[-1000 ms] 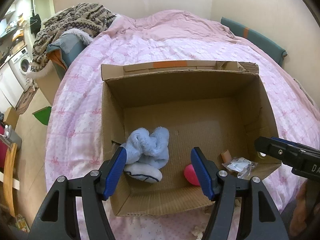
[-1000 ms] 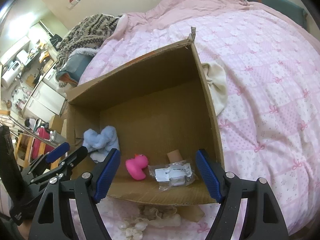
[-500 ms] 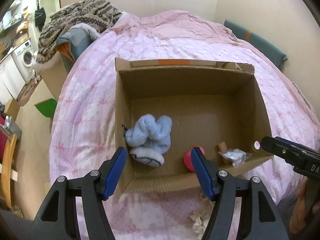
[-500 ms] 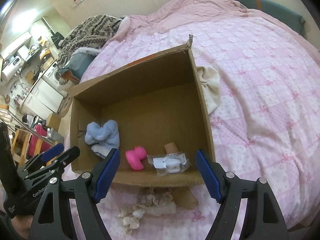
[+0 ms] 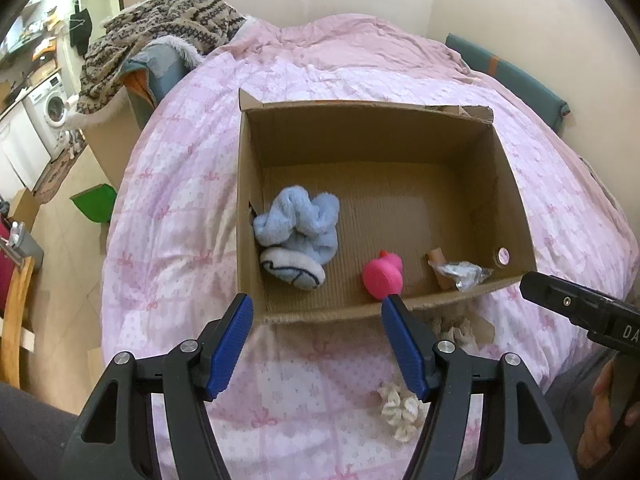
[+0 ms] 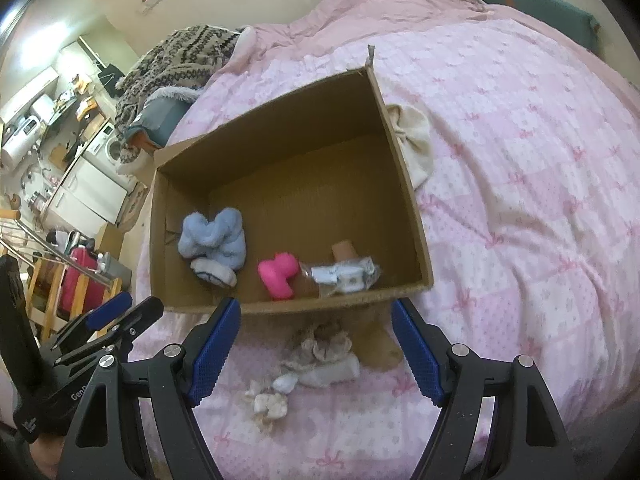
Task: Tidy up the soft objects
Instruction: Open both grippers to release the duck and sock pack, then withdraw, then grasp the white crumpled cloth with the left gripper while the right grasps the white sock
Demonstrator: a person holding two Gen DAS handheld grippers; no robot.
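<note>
At frame centre an open cardboard box (image 6: 404, 184) on the pink bed (image 6: 520, 160) holds a blue fluffy sock (image 6: 214, 238) and a pink toy duck (image 6: 278, 276). The right tongs (image 6: 316, 344) gape empty at the bottom, above a cream sock (image 6: 320, 364) on the bed.

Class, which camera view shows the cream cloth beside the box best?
The right wrist view. There the cream cloth lies in plain sight on the bedspread, against the outside of the box's right wall. The left wrist view shows none of it; the box wall hides that side.
</note>
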